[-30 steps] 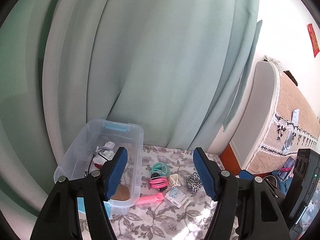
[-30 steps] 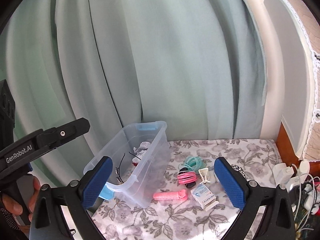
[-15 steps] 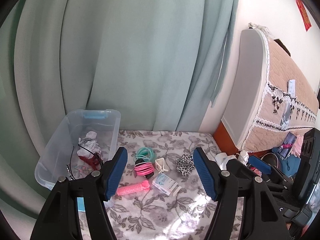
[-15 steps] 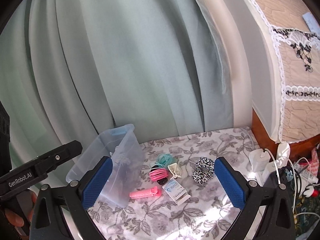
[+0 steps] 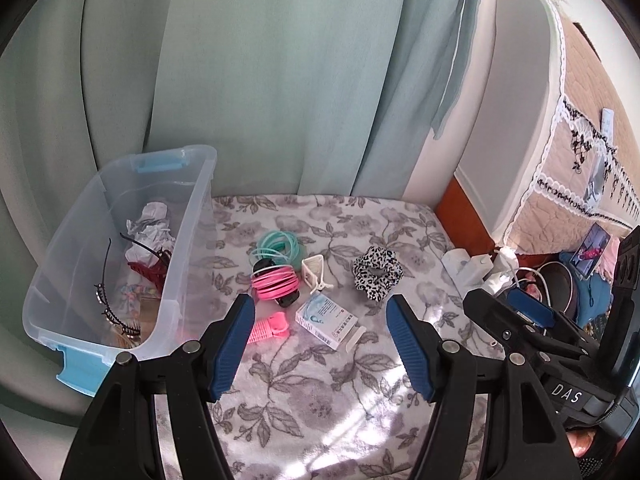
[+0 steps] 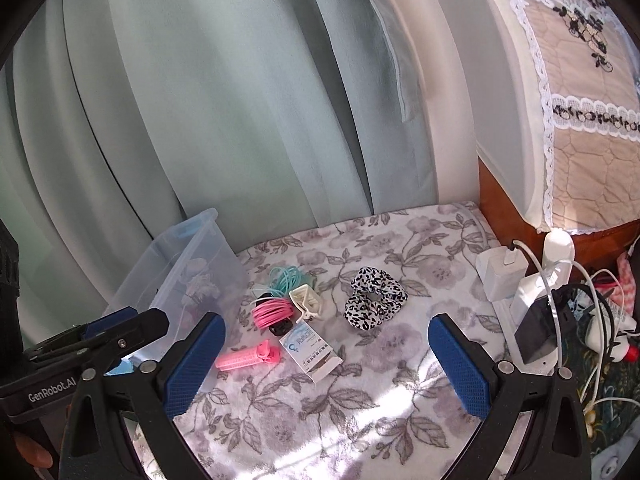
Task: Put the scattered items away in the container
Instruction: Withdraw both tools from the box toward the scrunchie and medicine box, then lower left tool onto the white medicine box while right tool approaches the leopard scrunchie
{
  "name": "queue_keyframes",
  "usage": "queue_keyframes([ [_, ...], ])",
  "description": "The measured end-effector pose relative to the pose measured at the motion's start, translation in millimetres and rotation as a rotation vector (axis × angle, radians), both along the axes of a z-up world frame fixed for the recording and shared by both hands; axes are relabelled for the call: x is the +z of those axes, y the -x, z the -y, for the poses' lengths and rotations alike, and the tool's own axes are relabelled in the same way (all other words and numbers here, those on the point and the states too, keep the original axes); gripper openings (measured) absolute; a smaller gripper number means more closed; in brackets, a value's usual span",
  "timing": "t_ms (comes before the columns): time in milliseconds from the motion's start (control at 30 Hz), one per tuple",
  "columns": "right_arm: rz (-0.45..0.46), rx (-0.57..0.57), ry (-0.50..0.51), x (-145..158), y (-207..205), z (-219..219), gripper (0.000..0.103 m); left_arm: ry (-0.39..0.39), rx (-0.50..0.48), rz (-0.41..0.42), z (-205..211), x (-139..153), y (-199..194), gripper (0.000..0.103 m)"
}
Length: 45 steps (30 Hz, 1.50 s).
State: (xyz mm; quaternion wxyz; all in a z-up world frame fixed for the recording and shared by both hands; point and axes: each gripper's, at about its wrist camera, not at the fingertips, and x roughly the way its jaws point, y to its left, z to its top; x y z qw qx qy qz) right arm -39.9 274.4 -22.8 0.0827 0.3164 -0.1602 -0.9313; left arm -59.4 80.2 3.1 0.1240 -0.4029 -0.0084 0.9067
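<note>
While both grippers are hanging above the floral-patterned cloth (image 5: 320, 400), neither is touching anything. Left gripper (image 5: 320, 344) is pointing steeply down at the cloth, its blue pads (image 5: 234, 344) standing well apart with only air between them; nothing is being held. Right gripper (image 6: 326, 364) is tilting down less steeply, its pads (image 6: 460, 368) also spread wide and bare. In the left wrist view the right gripper is showing at about 4 o'clock, side on; in the right wrist view the left one is sitting at about 8 o'clock, with a fingertip of the person's hand (image 6: 30, 452) showing beneath it. Clear plastic container (image 5: 120, 248) with blue latches is standing at about 9 o'clock in the left view, against the pale green curtain (image 5: 280, 80), already holding crumpled paper, a red claw clip and a black headband. Scattered items are lying on the cloth just right of it: teal cord coil (image 5: 276, 244) farthest back, pink cord bundle (image 5: 274, 284) touching it in front, white clip (image 5: 314, 274) beside that, pink hair roller (image 5: 268, 330) nearest the left pad, small white-and-blue box (image 5: 326, 320) at centre, leopard-print scrunchie (image 5: 376, 272) at about 1 o'clock, apart from the rest. Chargers and cables (image 6: 520, 280) are crowding the cloth's right edge.
</note>
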Motion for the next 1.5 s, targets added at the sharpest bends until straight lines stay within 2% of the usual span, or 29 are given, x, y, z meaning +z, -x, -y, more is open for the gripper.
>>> queue_keyframes([
  [267,0.096,0.012,-0.003,-32,24,1,0.103,0.008,0.020,0.095,0,-35,25,0.069],
  [667,0.230,0.046,-0.010,-82,53,7,0.103,0.039,0.007,0.240,-9,-91,54,0.069],
  [800,0.261,0.044,-0.009,-96,61,5,0.103,0.025,-0.010,0.285,-14,-101,59,0.069],
  [1000,0.273,0.023,-0.016,-102,74,-8,0.103,-0.003,-0.021,0.325,-25,-116,67,0.068],
  [1233,0.245,0.021,-0.046,-96,83,-23,0.103,-0.059,-0.031,0.375,-43,-130,74,0.068],
  [1500,0.249,0.000,-0.025,-99,82,-39,0.103,-0.050,-0.054,0.371,-78,-142,82,0.068],
])
